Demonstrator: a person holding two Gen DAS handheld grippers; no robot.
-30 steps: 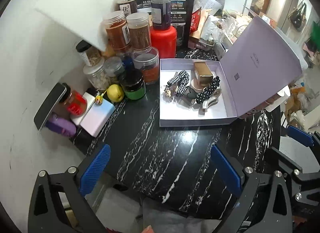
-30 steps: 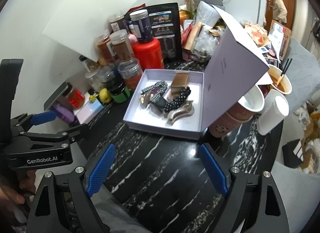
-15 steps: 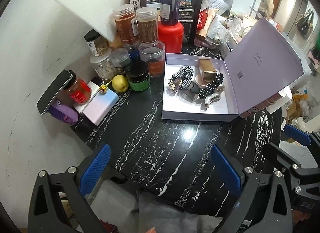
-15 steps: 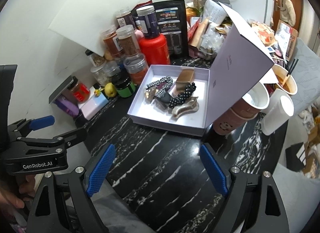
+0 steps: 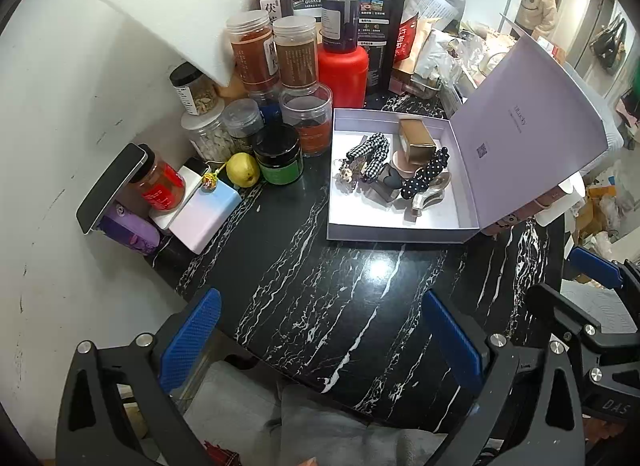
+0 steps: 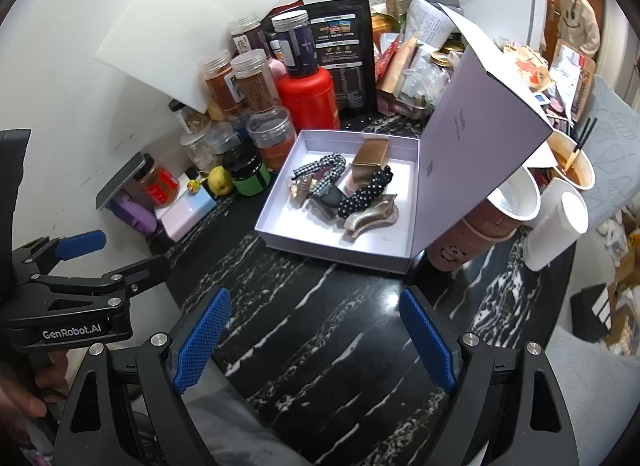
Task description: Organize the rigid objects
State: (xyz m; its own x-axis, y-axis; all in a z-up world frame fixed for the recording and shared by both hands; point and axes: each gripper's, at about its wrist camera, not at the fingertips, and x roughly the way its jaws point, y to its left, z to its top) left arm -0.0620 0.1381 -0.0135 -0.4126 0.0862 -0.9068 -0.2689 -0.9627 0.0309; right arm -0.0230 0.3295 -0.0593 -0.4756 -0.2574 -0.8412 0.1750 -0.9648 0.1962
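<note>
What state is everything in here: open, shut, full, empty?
Lilac box: lid up, hair clips inside.
Left gripper: jaws open, empty.
Right gripper: jaws open, empty.
Green jar: lidded.
White paper cup: open.
Red bottle: upright.

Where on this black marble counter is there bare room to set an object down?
The marble is bare between the open lilac box, the pastel case and the near edge, below both open tongs. The jars at the wall and the paper cups beside the lid are crowded.
</note>
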